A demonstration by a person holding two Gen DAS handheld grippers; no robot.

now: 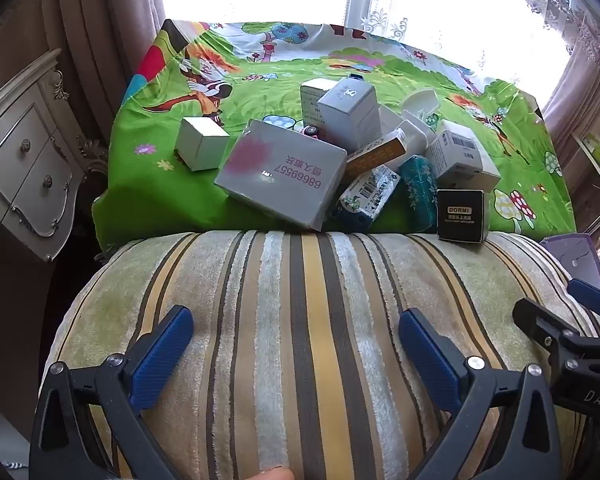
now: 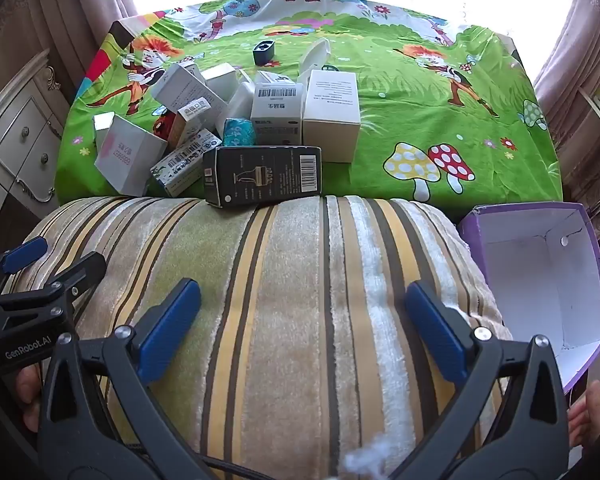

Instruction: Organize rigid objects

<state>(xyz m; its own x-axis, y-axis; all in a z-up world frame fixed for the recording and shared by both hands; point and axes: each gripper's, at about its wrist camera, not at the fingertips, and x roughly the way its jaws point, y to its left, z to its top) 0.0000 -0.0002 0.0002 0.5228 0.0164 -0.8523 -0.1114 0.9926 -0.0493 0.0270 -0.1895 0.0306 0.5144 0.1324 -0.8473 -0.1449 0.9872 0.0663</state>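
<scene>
Over on the far left, a cream dresser (image 1: 28, 168) stands beside the bed. Next in, the left gripper (image 1: 296, 344) hangs spread as wide as it goes, nothing between its blue pads, tilted down over the striped cushion (image 1: 292, 300). Beyond that cushion, on the green cartoon sheet (image 1: 148, 188), sits the heap of boxes. A small white box (image 1: 202, 148) lies a little apart on the pile's left. The grey box (image 1: 280, 172) with pink print leans against the rest. Behind it a tall grey carton (image 1: 350, 110) tips at an angle. A teal packet (image 1: 418, 188) is wedged in the middle, and the black box (image 1: 462, 216) rests right on the cushion's far edge. Moving right, the right gripper (image 2: 302, 316) is just as wide apart and just as empty, also over the cushion. At far right, the purple bin (image 2: 540, 276) stands open, white inside, touching the cushion's end, with nothing visible in it.
</scene>
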